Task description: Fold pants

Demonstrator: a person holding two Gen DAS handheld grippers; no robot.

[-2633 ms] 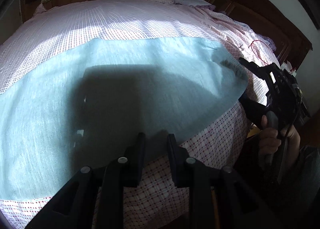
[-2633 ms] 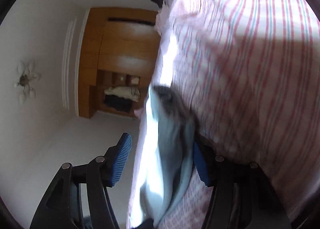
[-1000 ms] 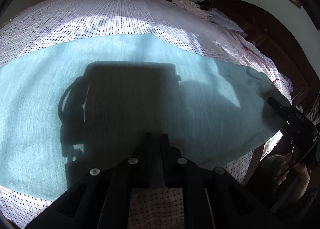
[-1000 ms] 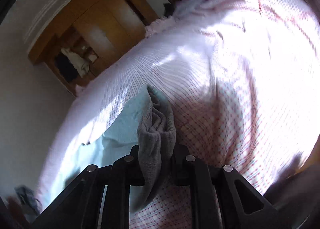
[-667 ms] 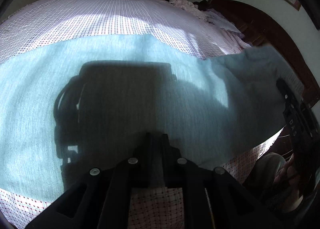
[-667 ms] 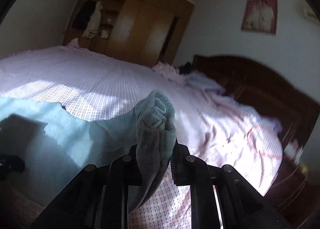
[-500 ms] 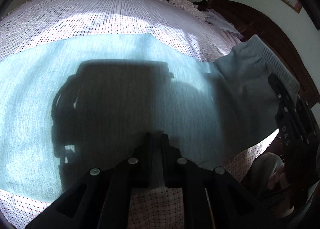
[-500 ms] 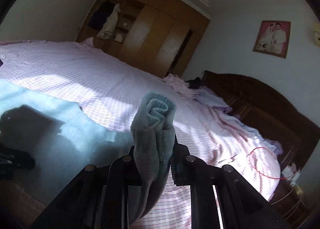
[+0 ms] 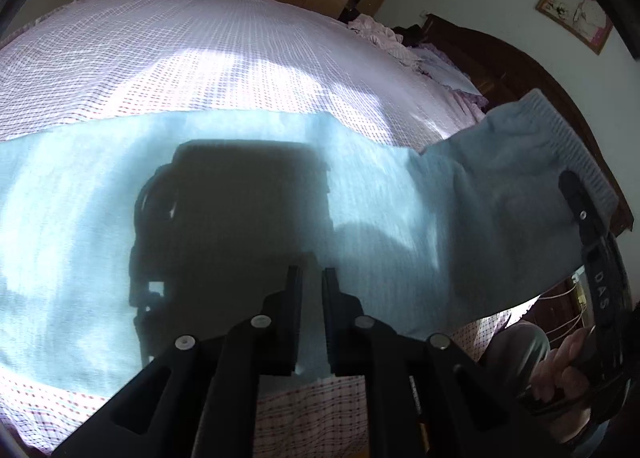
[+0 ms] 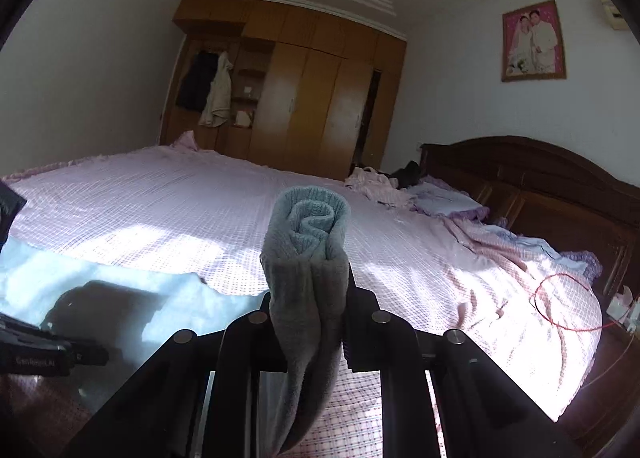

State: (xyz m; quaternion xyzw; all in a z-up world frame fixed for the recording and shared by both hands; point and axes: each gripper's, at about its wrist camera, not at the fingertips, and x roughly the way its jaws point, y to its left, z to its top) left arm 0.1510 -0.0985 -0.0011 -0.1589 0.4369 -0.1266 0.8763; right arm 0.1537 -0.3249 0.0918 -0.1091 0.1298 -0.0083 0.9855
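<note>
Pants [image 9: 248,217], pale blue, lie flat across the checked bedspread [image 9: 200,57]. Left wrist view: left gripper [image 9: 311,290] pinches the near edge, fingers nearly together w/ cloth between. The ribbed end is lifted at right, held by the right gripper [image 9: 576,193].

Right wrist view: right gripper [image 10: 308,298] clamped on the bunched ribbed end [image 10: 308,225], raised above the bed. Fold looks barely begun; carrying that end over and laying it down is left, prob. more folds after.
</note>
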